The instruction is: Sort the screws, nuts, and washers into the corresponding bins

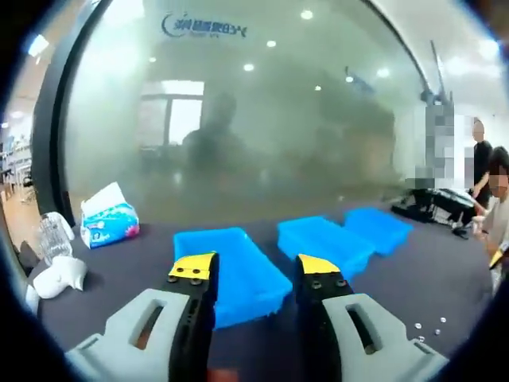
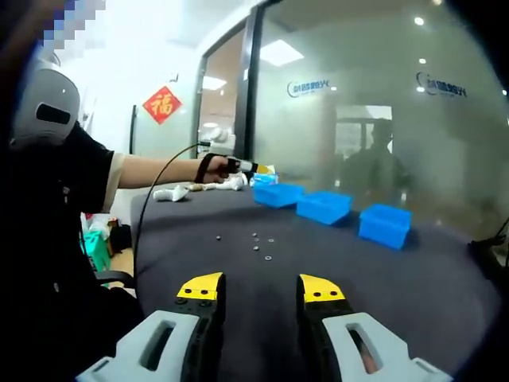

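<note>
A: Left gripper view, left to right. White object [image 1: 60,277] at the table's edge, clear plastic bottle [image 1: 54,235] behind it, then a blue-and-white tissue pack [image 1: 109,224]. Dark table [image 1: 151,263] throughout.

B: The left gripper [image 1: 254,274]?

A: Jaws spread, nothing between them. Yellow tips point at the near blue bin [image 1: 231,270], which lies just beyond and between them. Second bin [image 1: 324,243] to its right, third bin [image 1: 378,228] farther right and back. All three sit apart from the jaws.

B: Loose hardware there?

A: A few small pieces [image 1: 425,328] on the table at the far right, beside the right jaw's body. Too small to tell the kind. People stand at the right edge behind the frosted glass wall [image 1: 262,119].

B: Right gripper view?

A: Person's arm [image 2: 155,170] reaches in from the left, holding the other gripper near the far bins. Right gripper [image 2: 261,288] spread, empty, above the table. Scattered washers or nuts [image 2: 258,241] lie ahead of the tips, well apart from them, slightly left of centre. The row of blue bins [image 2: 324,206] runs beyond the hardware, rightward.
</note>
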Demonstrator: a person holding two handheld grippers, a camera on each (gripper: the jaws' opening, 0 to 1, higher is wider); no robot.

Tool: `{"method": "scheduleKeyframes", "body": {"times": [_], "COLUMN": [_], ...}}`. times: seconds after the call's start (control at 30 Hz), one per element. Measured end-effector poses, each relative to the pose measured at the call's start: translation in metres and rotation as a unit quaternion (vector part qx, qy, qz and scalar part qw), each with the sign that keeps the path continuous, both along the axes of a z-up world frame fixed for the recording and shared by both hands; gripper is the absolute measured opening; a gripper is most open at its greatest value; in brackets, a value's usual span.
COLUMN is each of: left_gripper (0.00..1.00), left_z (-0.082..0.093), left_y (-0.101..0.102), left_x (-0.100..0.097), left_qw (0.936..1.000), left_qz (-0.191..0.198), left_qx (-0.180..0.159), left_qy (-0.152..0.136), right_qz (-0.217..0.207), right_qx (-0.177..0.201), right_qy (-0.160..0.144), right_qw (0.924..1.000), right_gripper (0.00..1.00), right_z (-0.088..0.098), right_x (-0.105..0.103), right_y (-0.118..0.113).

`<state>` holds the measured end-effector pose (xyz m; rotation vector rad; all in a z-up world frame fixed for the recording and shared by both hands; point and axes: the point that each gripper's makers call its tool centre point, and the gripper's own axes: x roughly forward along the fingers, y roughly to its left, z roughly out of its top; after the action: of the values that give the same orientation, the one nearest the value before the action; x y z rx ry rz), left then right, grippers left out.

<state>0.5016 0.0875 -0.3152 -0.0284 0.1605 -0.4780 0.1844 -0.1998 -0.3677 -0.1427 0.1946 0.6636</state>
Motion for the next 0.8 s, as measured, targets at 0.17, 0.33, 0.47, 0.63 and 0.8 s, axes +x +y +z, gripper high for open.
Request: {"method": "scheduleKeyframes", "body": {"times": [0.17,0.33,0.47,0.63,0.8], "left_gripper": [0.38,0.38,0.38,0.39,0.41], "left_z": [0.005,0.007,0.006,0.003,-0.008], "left_y": [0.01,0.015,0.013,0.022,0.027], "left_x": [-0.038,-0.079,-0.122,-0.164,-0.199], "left_qw": [0.9997,0.999,0.9975,0.9953,0.9937], "left_qz": [-0.015,-0.032,-0.06,-0.079,-0.095], "left_qx": [0.0,-0.01,-0.02,-0.044,-0.046], "left_qy": [-0.022,-0.031,-0.032,-0.036,-0.04], "right_qz": [-0.005,-0.006,-0.006,-0.007,-0.013], "right_qx": [0.0,-0.002,-0.001,0.003,0.003], "right_qy": [-0.002,-0.004,-0.005,-0.008,-0.007], "right_qw": [1.0,1.0,1.0,0.9999,0.9999], "right_gripper": [0.32,0.32,0.32,0.32,0.33], "right_z": [0.002,0.003,0.004,0.005,0.004], "right_x": [0.0,0.0,0.001,0.003,0.005], "right_y": [-0.003,-0.005,-0.006,-0.006,-0.009]}}
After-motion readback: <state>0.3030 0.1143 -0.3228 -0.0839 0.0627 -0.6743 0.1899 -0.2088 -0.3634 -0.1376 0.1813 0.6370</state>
